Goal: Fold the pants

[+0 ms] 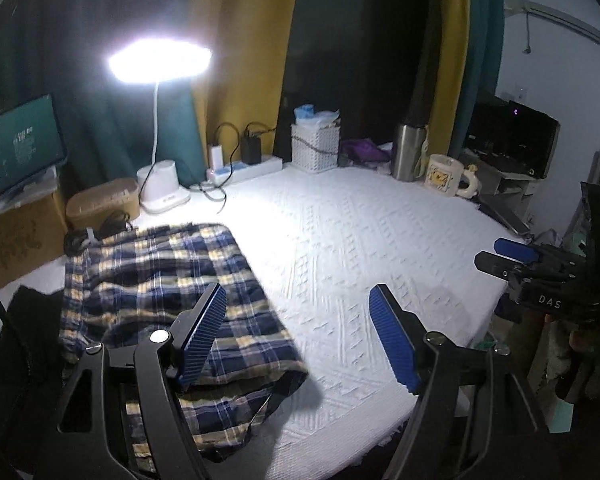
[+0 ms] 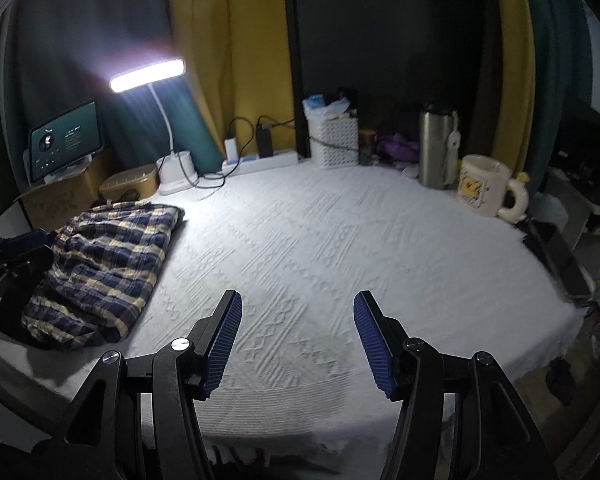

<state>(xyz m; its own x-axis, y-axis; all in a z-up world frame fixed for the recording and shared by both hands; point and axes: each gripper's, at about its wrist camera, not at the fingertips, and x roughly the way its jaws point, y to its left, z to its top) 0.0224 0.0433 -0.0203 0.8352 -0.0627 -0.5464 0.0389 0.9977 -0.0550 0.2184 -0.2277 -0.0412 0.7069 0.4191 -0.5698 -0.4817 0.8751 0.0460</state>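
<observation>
Blue, white and yellow plaid pants (image 1: 155, 280) lie folded into a bundle at the left side of a white textured cloth (image 1: 360, 248). They also show in the right wrist view (image 2: 103, 268). My left gripper (image 1: 300, 320) is open and empty, its left finger over the pants' near edge. My right gripper (image 2: 297, 320) is open and empty above the bare cloth, right of the pants. The right gripper also shows at the right edge of the left wrist view (image 1: 504, 256), and the left gripper at the left edge of the right wrist view (image 2: 15, 256).
Along the back stand a lit desk lamp (image 2: 147, 74), a power strip (image 2: 259, 160) with chargers, a white basket (image 2: 334, 140), a steel flask (image 2: 438, 144) and a mug (image 2: 484, 184). A tablet (image 2: 65, 140) on a cardboard box sits at the far left.
</observation>
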